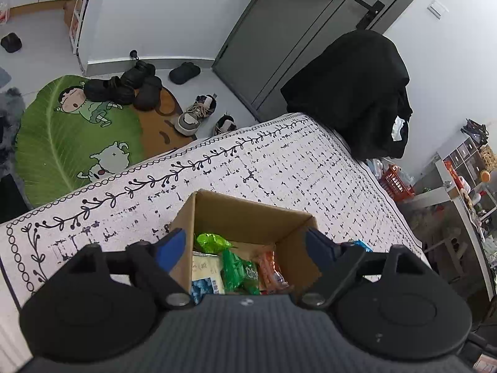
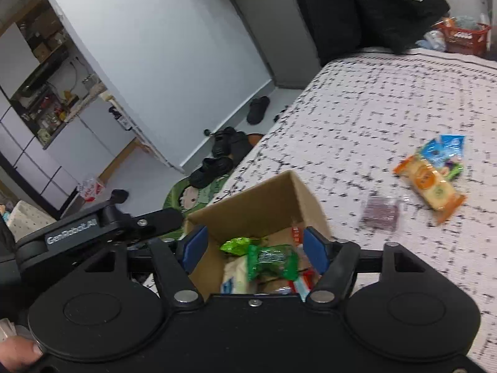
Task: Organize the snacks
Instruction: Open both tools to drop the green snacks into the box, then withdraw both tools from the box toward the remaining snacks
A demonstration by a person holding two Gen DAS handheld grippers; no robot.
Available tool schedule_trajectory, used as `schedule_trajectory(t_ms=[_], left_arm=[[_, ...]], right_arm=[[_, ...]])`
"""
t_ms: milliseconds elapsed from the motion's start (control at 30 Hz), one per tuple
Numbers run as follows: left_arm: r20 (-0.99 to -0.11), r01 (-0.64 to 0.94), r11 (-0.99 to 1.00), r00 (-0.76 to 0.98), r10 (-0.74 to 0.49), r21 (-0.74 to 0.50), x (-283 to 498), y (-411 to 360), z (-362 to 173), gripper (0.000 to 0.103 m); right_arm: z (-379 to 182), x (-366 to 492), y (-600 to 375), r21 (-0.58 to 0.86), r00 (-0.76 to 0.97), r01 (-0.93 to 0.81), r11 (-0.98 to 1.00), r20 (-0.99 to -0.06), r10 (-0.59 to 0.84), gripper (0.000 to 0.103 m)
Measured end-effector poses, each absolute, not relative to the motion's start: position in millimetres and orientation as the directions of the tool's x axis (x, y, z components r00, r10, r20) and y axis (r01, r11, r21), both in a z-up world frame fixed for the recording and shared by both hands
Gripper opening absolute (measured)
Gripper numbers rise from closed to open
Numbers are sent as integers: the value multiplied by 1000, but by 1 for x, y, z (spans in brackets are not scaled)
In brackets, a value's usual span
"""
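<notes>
Nearest, at the bottom of each wrist view, both grippers are hovering over one open cardboard box [image 1: 248, 214] that is sitting on a white bedspread [image 1: 279, 161] printed with black marks. The left gripper [image 1: 245, 248] is standing with its blue-padded jaws spread wide, one pad on either side of the box, nothing between them. The right gripper [image 2: 253, 247] is likewise holding its jaws apart and empty, the pads framing the box's opening; a fingertip [image 2: 18, 354] is showing at the lower left corner of that view.

Inside the box, snack packets are lying in a loose heap: a bright green packet [image 1: 211, 242], a darker green wrapper [image 2: 271, 261], a pale packet with blue print [image 1: 206, 275] and an orange packet [image 1: 270, 269].

Farther out on the bedspread, right of centre in the right wrist view, a dark purple packet [image 2: 380, 213] is lying near an orange-ended biscuit pack [image 2: 430, 186], which is touching a blue packet [image 2: 444, 150].

Beyond the bed edge, in the left wrist view, black shoes [image 1: 124, 84] are sitting on a green cartoon rug [image 1: 62, 149], with a grey door [image 1: 279, 37] in the upper middle.
</notes>
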State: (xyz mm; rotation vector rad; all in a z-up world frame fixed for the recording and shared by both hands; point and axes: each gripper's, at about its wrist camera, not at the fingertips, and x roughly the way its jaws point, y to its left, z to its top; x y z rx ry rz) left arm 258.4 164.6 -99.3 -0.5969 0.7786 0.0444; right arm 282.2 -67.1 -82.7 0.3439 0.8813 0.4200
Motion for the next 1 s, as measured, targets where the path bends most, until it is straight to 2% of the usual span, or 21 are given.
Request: schedule_trajectory(t_ms=[100,267,400,567,1000], left_arm=[[-679,-254,838,713,-174,-482,255,162,-97,92],[-683,-233,844,703,-198,-483,249,151,-93,92],[-682,-214,856,704,-199,-471,242,139,-83,99],[-671,-195,868,716,-191,-456,233,123,-73,103],[-673,-201,881,721,-163,-428,192,83,-54,103]], right_arm=[[-77,276,-78,440,587,-191,877,-665,462,83],[-73,270,-94,416,603,-160,895,-677,422,88],[-69,264,-106,402,613,-144,904,-681,401,98],[-62,258,-122,384,622,-135,913,-684,380,103],[-45,239,-180,392,642,-100,914,-677,361,103]])
